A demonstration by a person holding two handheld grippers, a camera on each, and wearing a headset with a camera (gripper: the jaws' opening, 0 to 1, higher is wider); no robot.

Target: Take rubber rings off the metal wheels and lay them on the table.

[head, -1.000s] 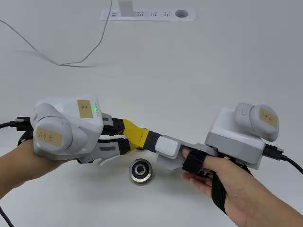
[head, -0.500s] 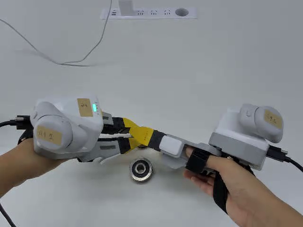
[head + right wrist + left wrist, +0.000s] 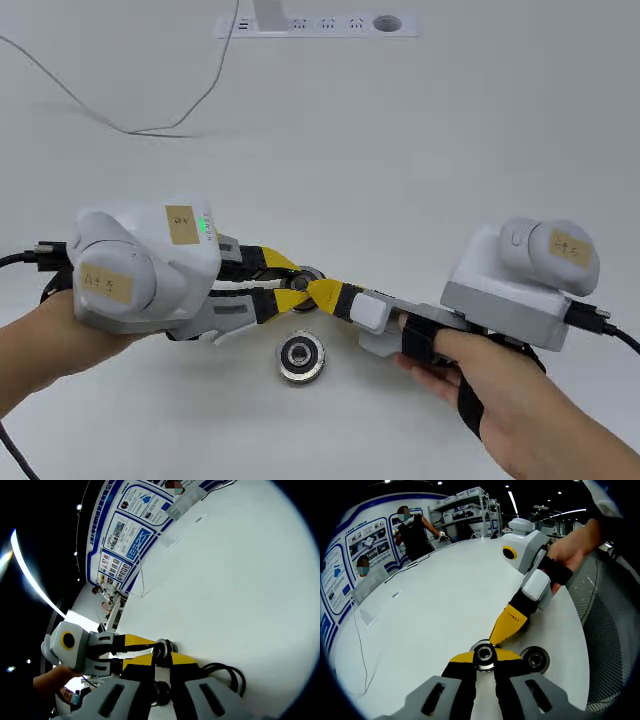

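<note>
A loose wheel (image 3: 300,357) lies on the table (image 3: 420,150), nearest the person. Just beyond it, the left gripper (image 3: 283,287) is clamped on a second wheel (image 3: 485,654). The right gripper (image 3: 325,291) meets that wheel's rim with its tips close together; I cannot tell whether they pinch anything. A power strip (image 3: 316,26) lies far back.

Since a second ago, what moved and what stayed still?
The right hand-held gripper slid back toward the person's right, uncovering the metal wheel held by the left hand-held gripper; its tips still touch that wheel. The left hand-held gripper and the second wheel on the table stayed put.
</note>
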